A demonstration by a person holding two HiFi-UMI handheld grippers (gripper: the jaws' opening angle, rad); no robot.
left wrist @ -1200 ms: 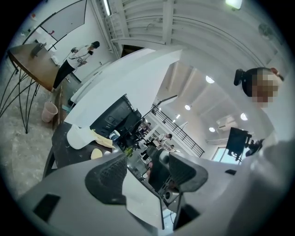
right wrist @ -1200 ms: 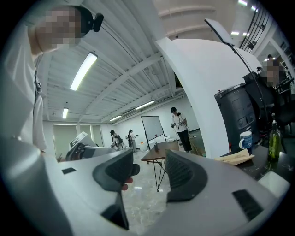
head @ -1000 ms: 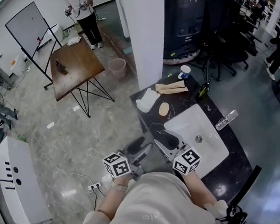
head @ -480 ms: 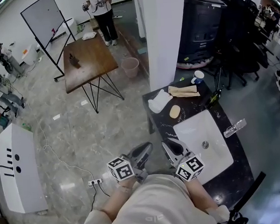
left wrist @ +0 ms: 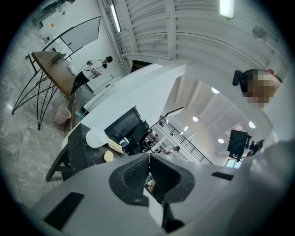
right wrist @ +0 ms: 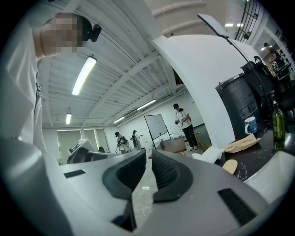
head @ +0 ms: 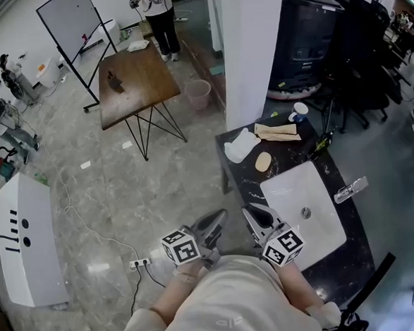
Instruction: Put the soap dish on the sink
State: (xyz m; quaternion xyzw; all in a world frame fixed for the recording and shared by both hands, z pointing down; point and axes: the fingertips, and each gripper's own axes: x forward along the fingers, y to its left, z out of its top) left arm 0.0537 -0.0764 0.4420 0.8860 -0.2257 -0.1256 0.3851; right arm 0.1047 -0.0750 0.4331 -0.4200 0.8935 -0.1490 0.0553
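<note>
A white soap dish (head: 240, 145) lies at the far end of the black counter (head: 240, 184), with a tan oval bar (head: 263, 162) beside it. The white sink basin (head: 302, 215) is set into the counter nearer me. Both grippers are held level near my chest, short of the counter's near end. My left gripper (head: 216, 221) and right gripper (head: 251, 214) have just been closing, and both are shut with nothing between the pads. In the left gripper view (left wrist: 148, 159) the dish (left wrist: 94, 137) is far off; the right gripper view (right wrist: 149, 159) shows it (right wrist: 209, 154) too.
A mug (head: 299, 112), brown paper (head: 275, 131) and a green bottle (head: 323, 142) stand on the counter's far end; a faucet (head: 351, 188) is right of the basin. A white pillar (head: 251, 45) rises behind. A wooden table (head: 136, 78), pink bucket (head: 198, 93) and person (head: 160, 16) are further back.
Both grippers' jaws stood wide apart a second ago and have closed. The hands drew slightly nearer my body, and the head view shifted so the counter sits further right.
</note>
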